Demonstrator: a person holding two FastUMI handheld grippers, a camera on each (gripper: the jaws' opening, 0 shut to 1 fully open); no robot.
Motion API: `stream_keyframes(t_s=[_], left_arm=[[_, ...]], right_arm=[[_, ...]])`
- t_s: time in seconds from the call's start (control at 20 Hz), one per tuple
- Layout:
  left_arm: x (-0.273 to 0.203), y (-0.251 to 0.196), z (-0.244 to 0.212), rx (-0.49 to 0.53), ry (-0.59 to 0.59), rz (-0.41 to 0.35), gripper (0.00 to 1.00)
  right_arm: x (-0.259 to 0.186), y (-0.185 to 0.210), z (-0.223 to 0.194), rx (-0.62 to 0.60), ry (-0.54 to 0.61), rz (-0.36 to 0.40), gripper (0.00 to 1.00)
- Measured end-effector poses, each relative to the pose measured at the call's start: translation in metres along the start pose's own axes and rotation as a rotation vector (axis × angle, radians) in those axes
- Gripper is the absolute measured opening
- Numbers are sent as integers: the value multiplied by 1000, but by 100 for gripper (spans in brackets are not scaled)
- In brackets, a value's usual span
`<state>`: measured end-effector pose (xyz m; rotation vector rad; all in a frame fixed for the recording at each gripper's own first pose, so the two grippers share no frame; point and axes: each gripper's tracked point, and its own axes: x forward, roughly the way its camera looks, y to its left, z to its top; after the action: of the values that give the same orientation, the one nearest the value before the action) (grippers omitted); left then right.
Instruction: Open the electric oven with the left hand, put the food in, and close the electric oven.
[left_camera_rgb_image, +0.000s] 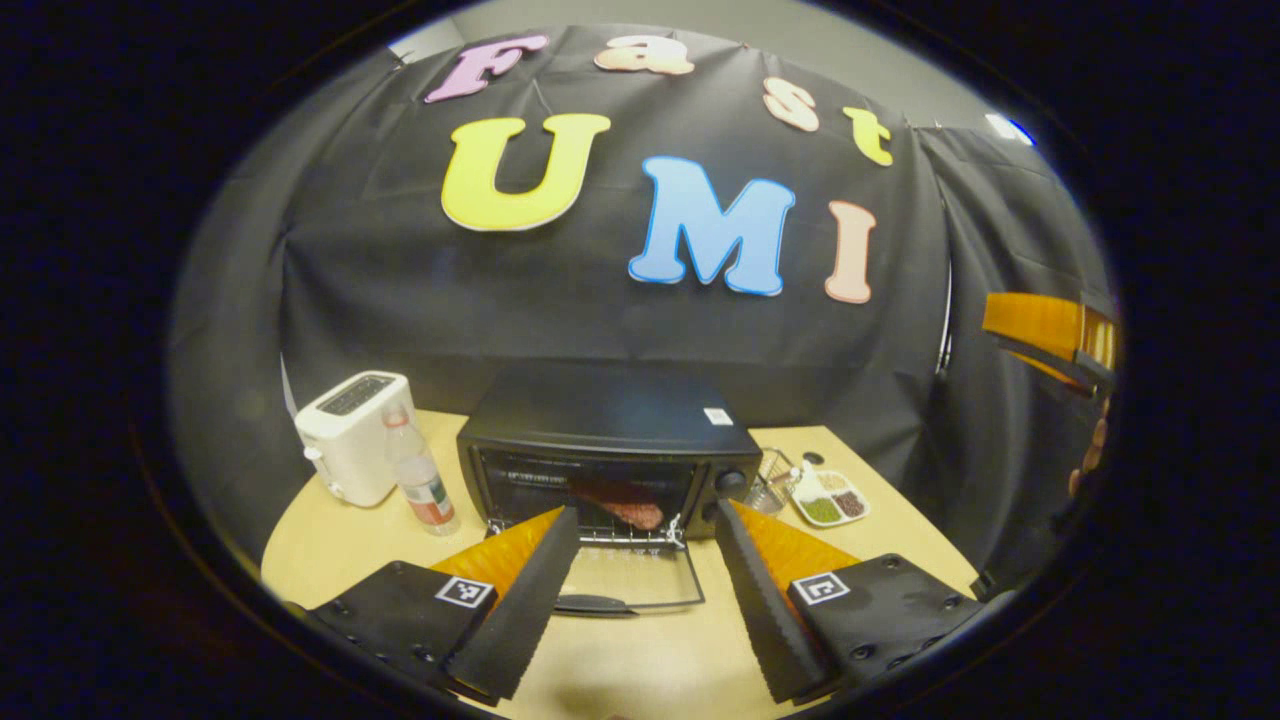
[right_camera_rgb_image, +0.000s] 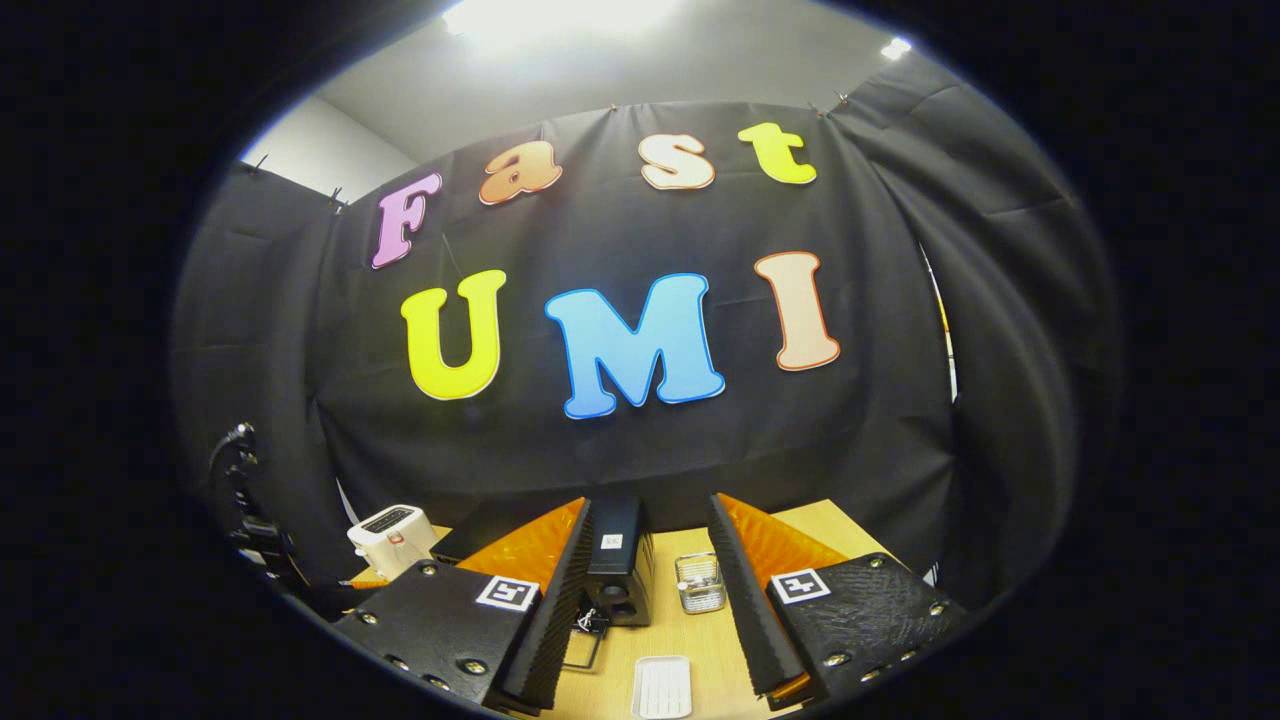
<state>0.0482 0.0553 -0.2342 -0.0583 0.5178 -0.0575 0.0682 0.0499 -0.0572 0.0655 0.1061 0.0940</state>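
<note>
The black electric oven (left_camera_rgb_image: 610, 412) stands mid-table with its glass door (left_camera_rgb_image: 640, 582) folded down flat toward me. A reddish piece of food (left_camera_rgb_image: 622, 503) lies on the rack inside. My left gripper (left_camera_rgb_image: 648, 515) is open, held back from the oven, its fingers framing the door and its handle (left_camera_rgb_image: 595, 604) without touching them. My right gripper (right_camera_rgb_image: 650, 503) is open and holds nothing, raised well above the table, with the oven (right_camera_rgb_image: 620, 560) seen between its fingers. In the left gripper view it (left_camera_rgb_image: 1045, 335) shows high at the right edge, a hand (left_camera_rgb_image: 1092, 455) below it.
A white toaster (left_camera_rgb_image: 350, 445) and a clear bottle (left_camera_rgb_image: 425, 482) stand left of the oven. A glass cup (left_camera_rgb_image: 770, 482) and a divided dish of spices (left_camera_rgb_image: 830, 497) sit to its right. A white ribbed tray (right_camera_rgb_image: 662, 687) lies on the wooden table (left_camera_rgb_image: 640, 670) near the front.
</note>
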Motion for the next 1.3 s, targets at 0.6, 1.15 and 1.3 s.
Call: stream_keyframes(t_s=[0.6, 1.15, 1.3], left_arm=[[45, 23, -134, 12, 354, 9, 93], [82, 57, -211, 18, 625, 28, 93], [90, 62, -222, 0, 670, 34, 94]], right_arm=[[-1, -38, -24, 23, 62, -101, 70], [-13, -59, -20, -51, 47, -188, 93], [-16, -63, -18, -61, 42, -209, 93]])
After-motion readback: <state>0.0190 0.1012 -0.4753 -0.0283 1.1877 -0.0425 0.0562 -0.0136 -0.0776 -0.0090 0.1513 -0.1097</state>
